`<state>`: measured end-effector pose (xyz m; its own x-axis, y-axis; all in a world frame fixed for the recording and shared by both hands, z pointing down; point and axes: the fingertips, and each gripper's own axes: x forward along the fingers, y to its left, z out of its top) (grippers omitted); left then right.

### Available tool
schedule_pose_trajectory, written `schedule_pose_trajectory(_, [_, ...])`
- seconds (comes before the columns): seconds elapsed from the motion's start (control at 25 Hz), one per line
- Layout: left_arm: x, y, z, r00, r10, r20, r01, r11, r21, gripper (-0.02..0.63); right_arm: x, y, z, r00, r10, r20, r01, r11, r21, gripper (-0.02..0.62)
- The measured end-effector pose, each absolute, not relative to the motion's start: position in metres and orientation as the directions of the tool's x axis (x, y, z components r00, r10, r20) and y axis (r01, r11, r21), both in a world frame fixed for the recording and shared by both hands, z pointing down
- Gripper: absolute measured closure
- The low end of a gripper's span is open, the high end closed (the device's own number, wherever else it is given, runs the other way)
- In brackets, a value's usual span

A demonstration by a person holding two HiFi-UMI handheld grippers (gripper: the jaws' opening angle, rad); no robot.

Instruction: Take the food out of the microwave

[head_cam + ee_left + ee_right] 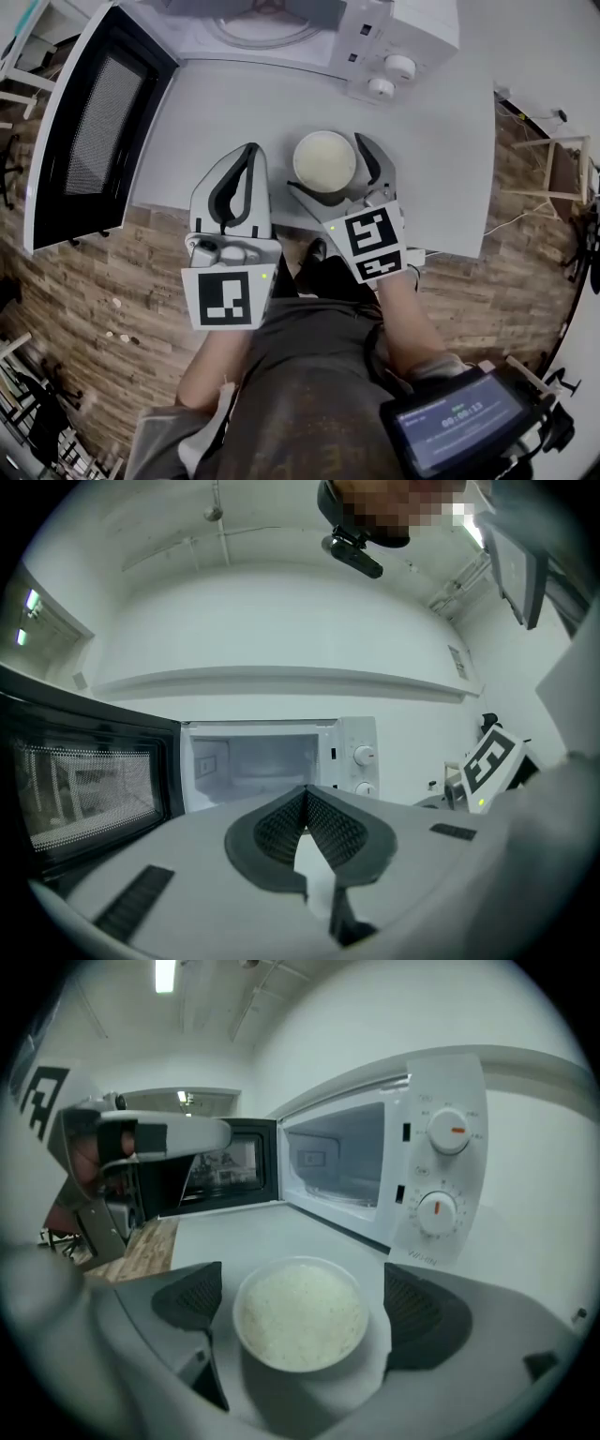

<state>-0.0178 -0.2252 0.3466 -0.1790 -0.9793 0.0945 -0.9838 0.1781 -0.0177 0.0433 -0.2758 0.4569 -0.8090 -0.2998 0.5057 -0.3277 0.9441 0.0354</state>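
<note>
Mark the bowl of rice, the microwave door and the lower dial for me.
bowl of rice [300,1314]: right gripper view, on the rice at its middle.
microwave door [101,122]: head view, on the mesh window of the open door.
lower dial [437,1210]: right gripper view, on the knob's face.

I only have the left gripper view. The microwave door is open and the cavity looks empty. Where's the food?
Observer: A bowl of rice stands on the table, out in front of the microwave.
Operator: Is the right tool on it?
Observer: The right tool straddles the bowl with its jaws apart. A gap shows on each side, so it has no grip.
Operator: Where's my left tool relative to the bowl?
Observer: In the head view, the left tool is beside the bowl on its left and clear of it, over the table's near edge.
</note>
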Motion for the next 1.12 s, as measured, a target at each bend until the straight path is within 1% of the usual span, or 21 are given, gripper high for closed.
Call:
schedule_pose_trajectory(0.16, [-0.018, -0.221, 0.323, -0.203, -0.977, 0.068, -0.979, 0.202, -0.023, 0.598, 0.057, -0.284, 0.404, -0.847, -0.353, 0.398, -0.38, 0.925, 0.012, 0.052])
schedule_pose_trajectory(0.2, [-0.017, -0.219, 0.316, -0.207, -0.976, 0.061, -0.978, 0.206, -0.023, 0.598, 0.059, -0.284, 0.385, -0.86, -0.366, 0.356, -0.39, 0.921, 0.005, 0.065])
schedule_pose_trajectory(0.28, [-0.014, -0.214, 0.3, -0.212, -0.976, 0.043, -0.977, 0.211, -0.026, 0.598, 0.062, -0.281, 0.346, -0.882, -0.389, 0.266, -0.405, 0.914, -0.008, 0.17])
schedule_pose_trajectory(0.36, [-0.01, -0.209, 0.282, -0.212, -0.977, 0.021, -0.977, 0.212, -0.03, 0.598, 0.064, -0.276, 0.309, -0.894, -0.407, 0.189, -0.417, 0.909, -0.011, 0.32])
schedule_pose_trajectory(0.52, [0.001, -0.202, 0.249, -0.203, -0.979, -0.005, -0.979, 0.203, -0.026, 0.598, 0.066, -0.261, 0.263, -0.9, -0.423, 0.104, -0.426, 0.905, -0.008, 0.492])
schedule_pose_trajectory(0.6, [0.003, -0.201, 0.234, -0.2, -0.98, -0.023, -0.979, 0.2, -0.033, 0.598, 0.063, -0.255, 0.249, -0.901, -0.427, 0.08, -0.428, 0.904, 0.003, 0.547])
schedule_pose_trajectory(0.76, [0.005, -0.196, 0.211, -0.203, -0.977, -0.062, -0.976, 0.207, -0.063, 0.598, 0.054, -0.244, 0.226, -0.905, -0.423, 0.036, -0.422, 0.906, 0.035, 0.582])
schedule_pose_trajectory(1.12, [-0.002, -0.196, 0.199, -0.223, -0.972, -0.08, -0.971, 0.228, -0.071, 0.598, 0.048, -0.245, 0.216, -0.906, -0.423, 0.0, -0.422, 0.904, 0.061, 0.588])
